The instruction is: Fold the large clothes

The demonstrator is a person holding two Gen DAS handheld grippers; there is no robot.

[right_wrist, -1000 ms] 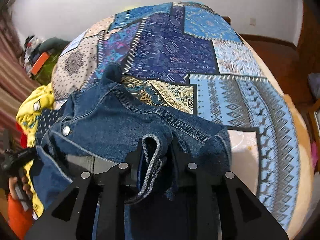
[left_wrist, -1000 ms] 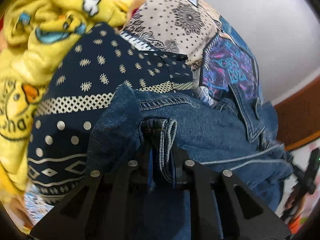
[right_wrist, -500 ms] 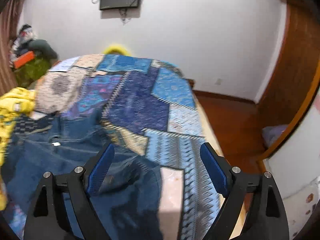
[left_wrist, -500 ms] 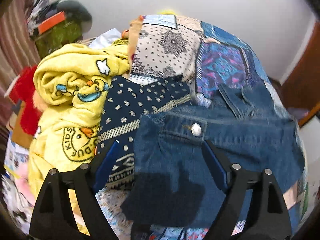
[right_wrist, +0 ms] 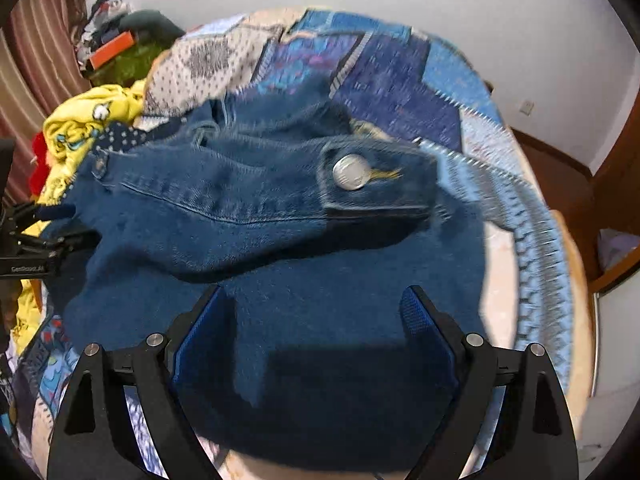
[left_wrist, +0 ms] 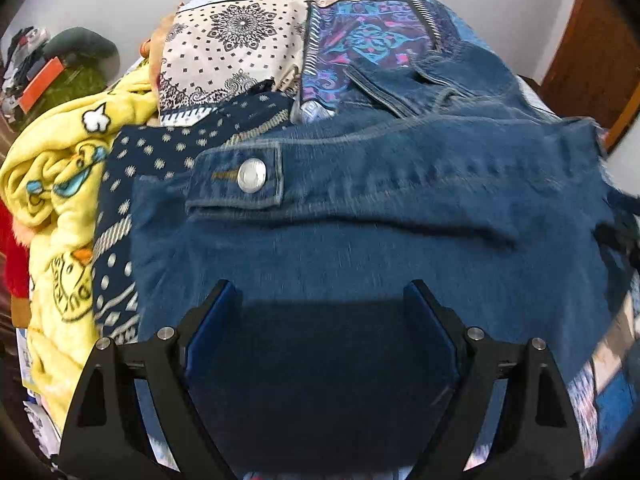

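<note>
Denim jacket lay folded on the patchwork bedspread, sleeves laid across it, cuff buttons showing. A second earlier both tools had pinched its cloth; now the left gripper and right gripper stood wide, holding nothing. That fold looked finished. Yellow blanket sat far left

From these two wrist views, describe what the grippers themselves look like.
Both match: the left gripper and right gripper have black angular fingers with triangular cut-outs, silver round screw heads, and blue textured pads on the inner faces. No cables, hands or sleeves show.
</note>
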